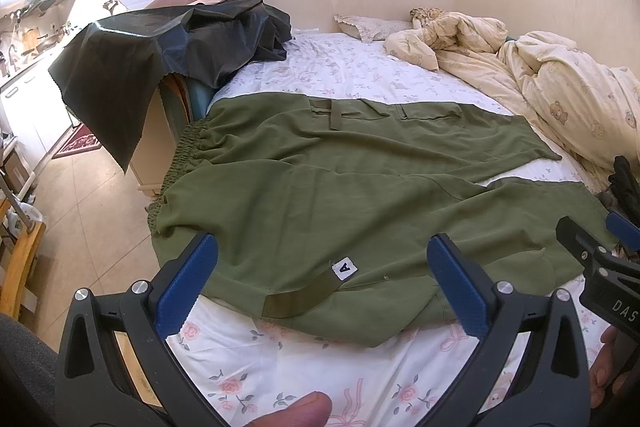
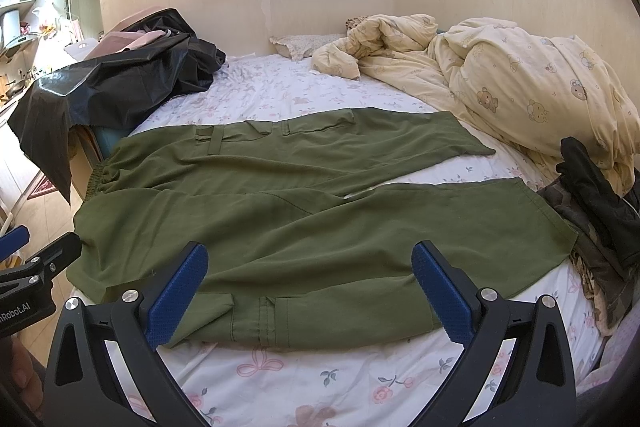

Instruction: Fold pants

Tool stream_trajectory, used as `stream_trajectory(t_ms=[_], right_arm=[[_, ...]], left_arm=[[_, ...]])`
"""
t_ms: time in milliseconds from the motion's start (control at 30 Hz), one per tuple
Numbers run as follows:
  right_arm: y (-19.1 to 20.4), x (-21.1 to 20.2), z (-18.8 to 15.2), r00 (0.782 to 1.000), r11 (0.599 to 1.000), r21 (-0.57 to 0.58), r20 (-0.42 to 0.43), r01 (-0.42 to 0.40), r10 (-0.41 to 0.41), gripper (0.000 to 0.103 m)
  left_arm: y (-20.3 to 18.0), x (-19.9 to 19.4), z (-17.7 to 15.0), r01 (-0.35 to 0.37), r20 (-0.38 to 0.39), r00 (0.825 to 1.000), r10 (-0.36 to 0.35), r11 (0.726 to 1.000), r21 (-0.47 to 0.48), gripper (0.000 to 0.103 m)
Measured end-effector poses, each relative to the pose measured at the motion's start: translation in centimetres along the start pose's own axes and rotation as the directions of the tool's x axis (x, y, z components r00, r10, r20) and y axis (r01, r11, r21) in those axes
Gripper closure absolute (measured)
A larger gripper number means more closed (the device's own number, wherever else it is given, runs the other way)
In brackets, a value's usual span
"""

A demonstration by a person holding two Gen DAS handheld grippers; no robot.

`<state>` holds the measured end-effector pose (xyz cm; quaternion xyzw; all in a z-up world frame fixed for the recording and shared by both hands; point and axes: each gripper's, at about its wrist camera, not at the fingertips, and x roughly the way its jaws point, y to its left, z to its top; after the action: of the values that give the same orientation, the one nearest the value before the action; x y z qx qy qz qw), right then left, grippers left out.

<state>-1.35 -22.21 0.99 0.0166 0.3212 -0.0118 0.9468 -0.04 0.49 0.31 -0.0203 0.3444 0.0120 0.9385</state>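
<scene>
Olive green pants (image 1: pixel 320 187) (image 2: pixel 304 211) lie spread flat on a floral bed sheet, elastic waistband at the left edge of the bed, both legs running to the right with a gap between them. A white tag marked "A" (image 1: pixel 345 268) sits on the near side seam. My left gripper (image 1: pixel 322 273) is open, hovering over the near edge of the pants by the waist end. My right gripper (image 2: pixel 310 281) is open too, above the near leg's side pocket. Neither holds any cloth.
A cream quilt with bear print (image 2: pixel 520 83) is heaped at the back right of the bed. A black plastic sheet (image 1: pixel 160 51) covers things at the left. Dark and camouflage clothing (image 2: pixel 596 227) lies at the right edge. Tiled floor (image 1: pixel 92 211) lies left of the bed.
</scene>
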Motion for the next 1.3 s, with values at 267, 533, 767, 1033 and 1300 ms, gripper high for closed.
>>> stream_trajectory(t_ms=[267,533,767,1033,1300], right_arm=[[0.25,0.05,0.19,1.000,1.000,0.000,-0.001,0.000,0.000,0.000],[-0.01,0.14,-0.17,1.000,1.000,0.000,-0.005,-0.001,0.001,0.000],[0.13,0.39,-0.20,1.000,1.000,-0.001,-0.008,-0.001,0.001,0.000],[0.13,0.40,-0.24,1.000,1.000,-0.002,-0.010,-0.001,0.001,0.000],[-0.25,0.52,0.01,1.000,1.000,0.015,-0.025,-0.008,0.008,0.000]], left_arm=[[0.15,-0.23,-0.07,-0.003,-0.001,1.000,0.003,1.000,0.000,0.000],[0.22,-0.29,-0.06,-0.001,-0.002,1.000,0.001,1.000,0.001,0.000],[0.10,-0.23,-0.09,-0.003,-0.001,1.000,0.003,1.000,0.001,0.000],[0.00,-0.16,-0.11,-0.003,-0.002,1.000,0.003,1.000,0.003,0.000],[0.39,-0.18,0.22,-0.011,-0.011,1.000,0.011,1.000,0.003,0.000]])
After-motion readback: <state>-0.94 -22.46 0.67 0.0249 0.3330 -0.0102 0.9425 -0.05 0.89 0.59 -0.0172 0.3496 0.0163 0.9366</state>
